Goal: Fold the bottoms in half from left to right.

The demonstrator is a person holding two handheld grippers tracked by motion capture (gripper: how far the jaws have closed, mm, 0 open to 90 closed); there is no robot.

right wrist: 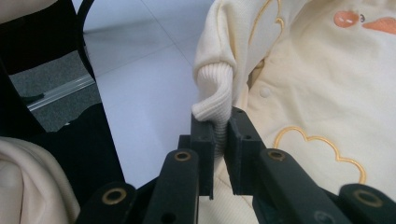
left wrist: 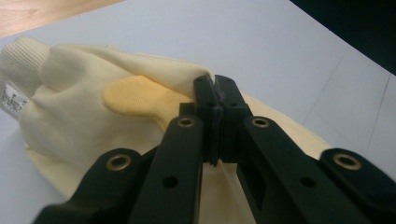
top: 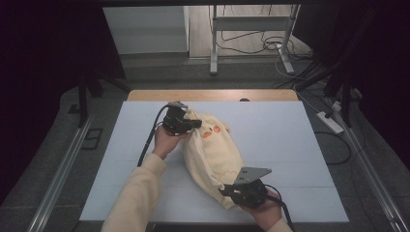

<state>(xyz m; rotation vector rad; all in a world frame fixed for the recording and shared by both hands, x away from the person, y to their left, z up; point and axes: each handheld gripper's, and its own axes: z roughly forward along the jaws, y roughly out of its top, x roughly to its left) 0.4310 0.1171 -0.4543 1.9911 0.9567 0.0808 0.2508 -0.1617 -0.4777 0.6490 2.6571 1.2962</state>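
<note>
A cream garment is lying diagonally across the white table — left gripper pinching its far end, right gripper clamping what is probably a ribbed cuff at the near end.

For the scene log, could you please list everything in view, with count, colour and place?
Garment: one, pale yellow with orange embroidery, lying on the table, gripped at both ends.
Ribbed cuff: one, cream, between the right gripper's jaws.
Table: one, pale blue-white top with a wooden far edge.
Power strip: one, white, on the floor at right.
Metal stand: one, grey, beyond the table.
Left gripper: one, black, shut on the garment's far end.
Right gripper: one, black, shut on the cuff at the near end.
Sleeve: pale yellow, bottom left.
</note>
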